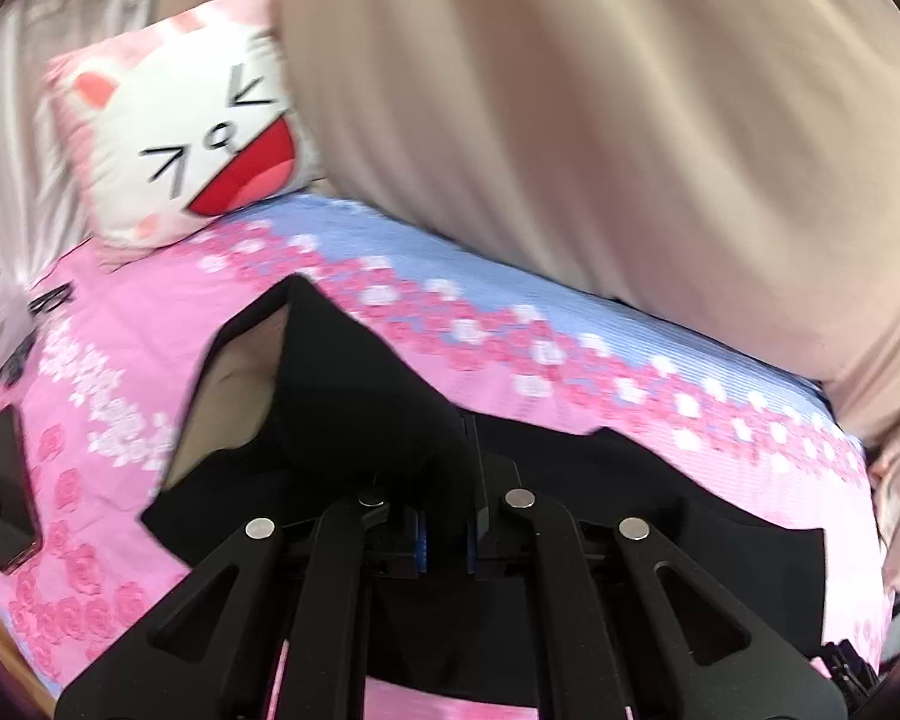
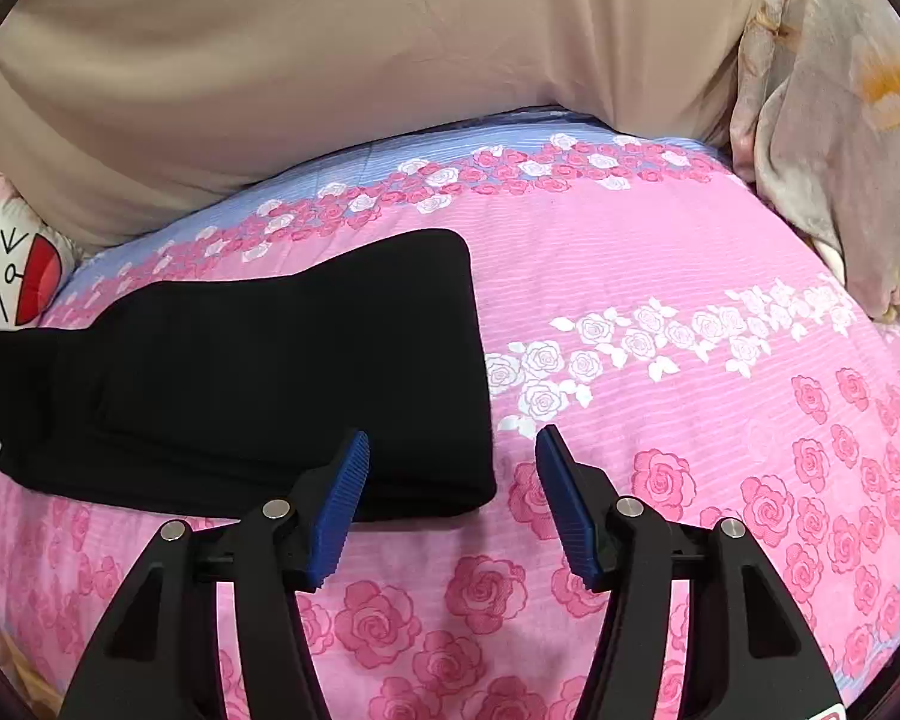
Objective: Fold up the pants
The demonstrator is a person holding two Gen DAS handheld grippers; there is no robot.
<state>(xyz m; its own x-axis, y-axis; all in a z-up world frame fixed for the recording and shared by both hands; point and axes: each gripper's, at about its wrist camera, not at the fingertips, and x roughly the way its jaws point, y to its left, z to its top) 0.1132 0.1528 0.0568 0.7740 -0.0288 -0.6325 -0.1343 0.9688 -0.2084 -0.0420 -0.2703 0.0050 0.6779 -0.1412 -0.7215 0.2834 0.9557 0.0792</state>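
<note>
Black pants (image 2: pixel 270 372) lie on the pink rose bedsheet (image 2: pixel 660 252), with a squared folded end toward the right. In the left wrist view, a fold of the pants (image 1: pixel 354 396) is pulled up into a peak, and its pale inner lining shows on the left. My left gripper (image 1: pixel 447 468) is shut on that raised black cloth, which hides its fingertips. My right gripper (image 2: pixel 453 437) is open over the near right corner of the pants. Its left blue pad (image 2: pixel 342 492) is above the cloth and its right one is above the bare sheet, with nothing gripped.
A cat-face pillow (image 1: pixel 198 138) leans at the back left. A large beige cover (image 1: pixel 570 120) runs along the far side of the bed. A dark phone (image 1: pixel 9 492) lies near the left edge. A pale floral cloth (image 2: pixel 828 120) is heaped at the right.
</note>
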